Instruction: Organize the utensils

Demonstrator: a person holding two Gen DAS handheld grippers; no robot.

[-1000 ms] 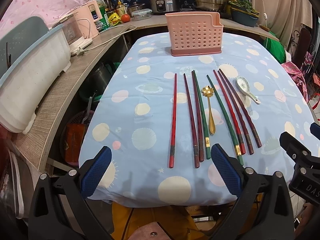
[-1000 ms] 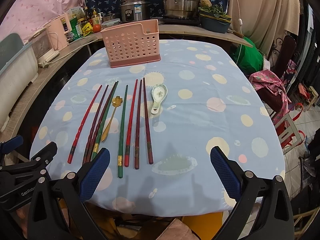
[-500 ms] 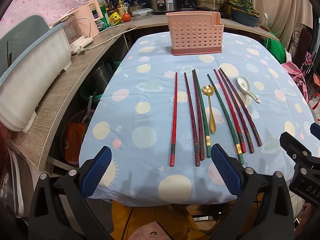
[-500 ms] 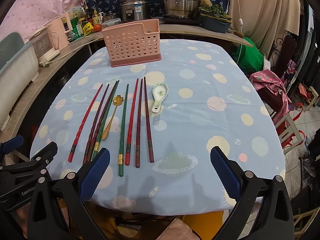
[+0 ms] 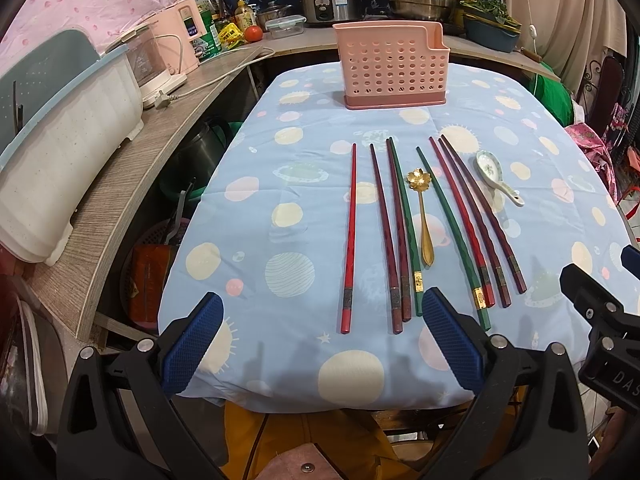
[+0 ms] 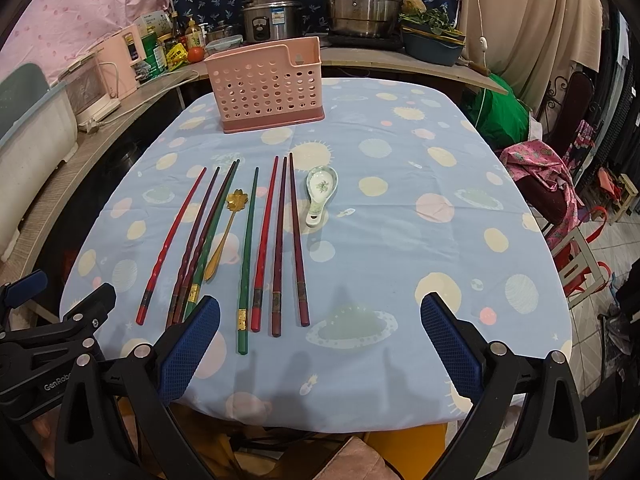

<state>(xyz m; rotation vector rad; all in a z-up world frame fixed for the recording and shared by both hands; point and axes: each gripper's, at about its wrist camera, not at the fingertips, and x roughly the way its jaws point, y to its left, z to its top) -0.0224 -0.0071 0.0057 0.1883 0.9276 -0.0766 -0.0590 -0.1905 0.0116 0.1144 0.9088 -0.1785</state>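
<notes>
Nothing sorted yet: chopsticks [image 5: 402, 232], gold spoon [image 5: 423, 216], white spoon [image 6: 320, 192] lie on table [image 6: 400, 248]; basket [image 5: 394, 68] far, empty. Left hand-held gripper [image 5: 320, 344], right hand-held gripper [image 6: 320, 344] both apart, holding nothing.

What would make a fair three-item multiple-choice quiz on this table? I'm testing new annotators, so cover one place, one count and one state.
1. Where does the pink basket stand?
A. at the table's far end, beyond the chopsticks
B. on the side counter
C. between the two spoons

2. How many green chopsticks lie on the cloth?
A. one
B. two
C. four

3. How are the left gripper and right gripper?
A. both clamped on chopsticks
B. left open, right shut
C. both open, holding nothing

Key: 1 A, it sits on the tablecloth past the chopstick tips. 2 B, one on each side of the gold spoon. 3 C, each pair of jaws stands wide apart with only cloth between.
</notes>
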